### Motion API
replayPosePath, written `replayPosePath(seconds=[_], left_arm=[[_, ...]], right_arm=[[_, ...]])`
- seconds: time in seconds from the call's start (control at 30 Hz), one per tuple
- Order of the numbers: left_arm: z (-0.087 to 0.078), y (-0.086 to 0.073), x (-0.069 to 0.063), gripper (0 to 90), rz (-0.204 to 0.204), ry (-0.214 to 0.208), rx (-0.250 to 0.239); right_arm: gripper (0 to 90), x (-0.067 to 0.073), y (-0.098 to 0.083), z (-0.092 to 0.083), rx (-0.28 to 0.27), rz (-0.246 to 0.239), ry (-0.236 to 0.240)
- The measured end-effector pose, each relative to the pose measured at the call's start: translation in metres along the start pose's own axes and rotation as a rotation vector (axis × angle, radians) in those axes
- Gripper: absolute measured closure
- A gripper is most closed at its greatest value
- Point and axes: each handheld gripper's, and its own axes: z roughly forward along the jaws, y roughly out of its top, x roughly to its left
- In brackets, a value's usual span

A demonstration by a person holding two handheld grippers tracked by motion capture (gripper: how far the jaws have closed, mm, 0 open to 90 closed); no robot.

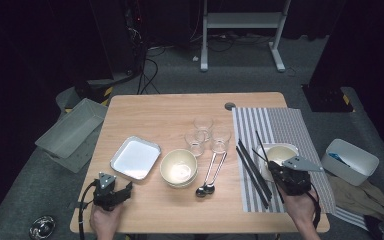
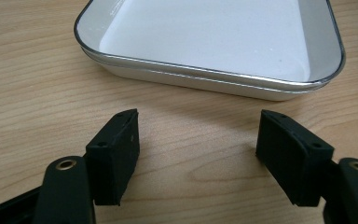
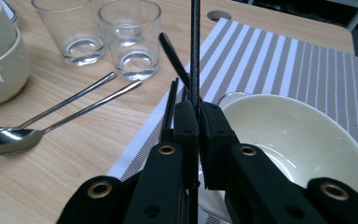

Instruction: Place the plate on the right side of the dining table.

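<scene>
Chopstick [image 3: 195, 51] sits pinched in the right tool [image 3: 198, 122], lifted above the bowl [image 3: 303, 140] on the striped mat [image 3: 307, 65], maybe for setting down. Left tool [image 2: 196, 154] waits wide open, holding nothing, near the white tray [image 2: 205, 74].

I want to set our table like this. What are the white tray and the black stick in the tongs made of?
The tray looks like enamelled metal: glossy white inside with a thin shiny silver rim. The stick, a chopstick clamped in the right tongs, looks like matte black plastic or lacquered wood; I can't tell which.
</scene>
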Motion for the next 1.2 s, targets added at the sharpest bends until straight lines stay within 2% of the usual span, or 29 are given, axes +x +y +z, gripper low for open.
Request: replayPosePath(seconds=[0.8, 1.2], left_arm=[[0.0, 0.0, 0.0, 30.4, -0.003, 0.002, -0.002], [0.0, 0.0, 0.0, 30.4, -0.006, 0.002, -0.001]], right_arm=[[86.5, -0.044, 0.004, -0.007, 0.004, 0.063, -0.073], [86.4, -0.059, 0.003, -0.007, 0.021, 0.077, -0.101]])
